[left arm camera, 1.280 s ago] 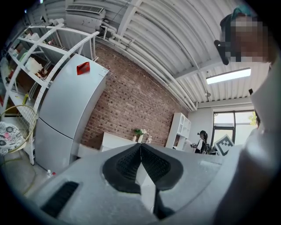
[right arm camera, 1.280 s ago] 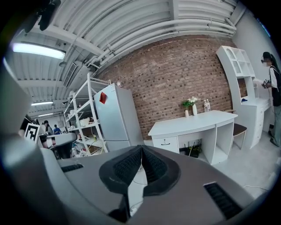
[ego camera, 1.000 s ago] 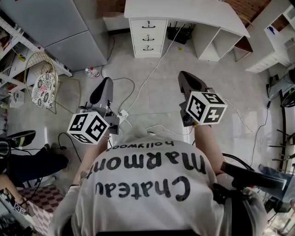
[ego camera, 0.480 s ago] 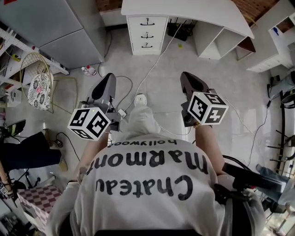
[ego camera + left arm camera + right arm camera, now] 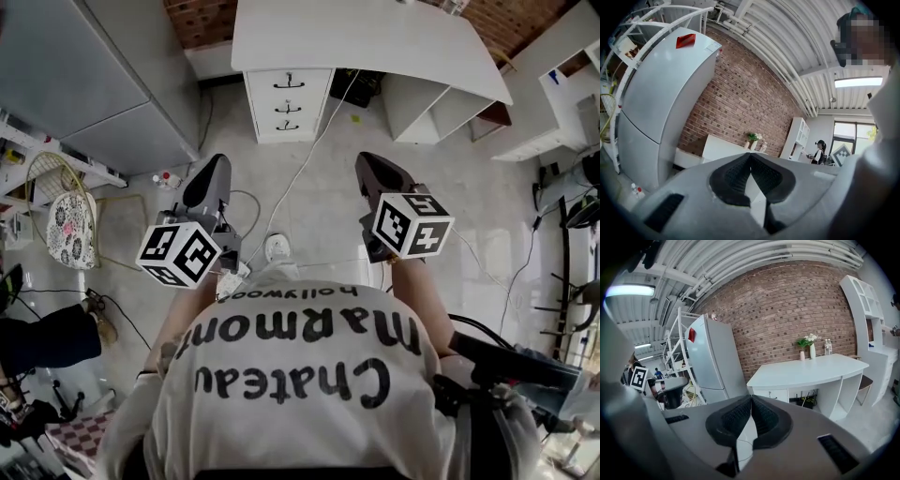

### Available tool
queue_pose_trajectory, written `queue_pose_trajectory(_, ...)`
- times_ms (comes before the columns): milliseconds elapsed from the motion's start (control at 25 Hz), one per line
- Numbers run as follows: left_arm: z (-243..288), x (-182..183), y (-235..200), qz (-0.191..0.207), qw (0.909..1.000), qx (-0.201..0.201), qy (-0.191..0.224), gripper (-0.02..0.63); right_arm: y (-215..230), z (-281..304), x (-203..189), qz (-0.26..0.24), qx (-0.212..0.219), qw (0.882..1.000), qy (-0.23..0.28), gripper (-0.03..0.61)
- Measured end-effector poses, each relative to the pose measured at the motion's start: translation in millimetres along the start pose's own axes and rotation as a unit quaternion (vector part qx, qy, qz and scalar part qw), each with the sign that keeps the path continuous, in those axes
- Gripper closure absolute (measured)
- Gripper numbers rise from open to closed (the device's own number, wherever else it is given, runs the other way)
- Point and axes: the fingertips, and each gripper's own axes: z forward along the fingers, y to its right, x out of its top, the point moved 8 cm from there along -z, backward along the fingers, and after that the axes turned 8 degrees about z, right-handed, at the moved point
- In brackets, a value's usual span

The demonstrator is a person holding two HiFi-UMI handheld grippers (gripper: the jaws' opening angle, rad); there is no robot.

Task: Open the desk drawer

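A white desk (image 5: 375,37) stands ahead by the brick wall, with a stack of three drawers (image 5: 288,103) at its left end, each with a dark handle and all closed. The same desk (image 5: 811,371) shows in the right gripper view, its drawer front (image 5: 774,393) just above the jaws. My left gripper (image 5: 210,178) and right gripper (image 5: 375,173) are held out over the floor, well short of the desk. Both are shut, tips touching, with nothing between them. In the left gripper view the jaws (image 5: 750,157) point at the desk's white side (image 5: 722,147).
A grey refrigerator (image 5: 84,75) stands left of the desk. A white cable (image 5: 300,169) runs across the tiled floor from the desk. A wire rack with a patterned bag (image 5: 70,230) is at left. White shelves (image 5: 572,84) stand at right. A vase of flowers (image 5: 812,347) sits on the desk.
The person has walked forward: the desk and drawers are nearer and lower in the head view. Both grippers stay shut and held out ahead.
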Motion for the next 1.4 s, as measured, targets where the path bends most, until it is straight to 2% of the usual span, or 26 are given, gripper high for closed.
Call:
queue_pose_trajectory(240,67,34,-36,0.011,0.9996,-0.026,-0.003,0.597,4,60,54,-0.012,0.006,1.000,0.020,0.563)
queue_pose_trajectory(560,127,49,-78,0.025,0.9994,-0.022,-0.009,0.597,14,126,82,-0.010,0.014,1.000,0.023,0.563)
queue_pose_trajectory(920,157,36,-89,0.011,0.9995,-0.006,-0.028,0.597,29,169,81,0.007,0.041,0.999,-0.005,0.563)
queue_pose_trajectory(1200,172,23,-95,-0.007,0.9986,0.035,-0.040,0.597,40,211,87,0.000,0.078,0.996,-0.041,0.563)
queue_pose_trajectory(1400,194,11,-98,0.022,0.9970,0.036,-0.064,0.597,56,240,81,-0.002,0.104,0.993,-0.060,0.563)
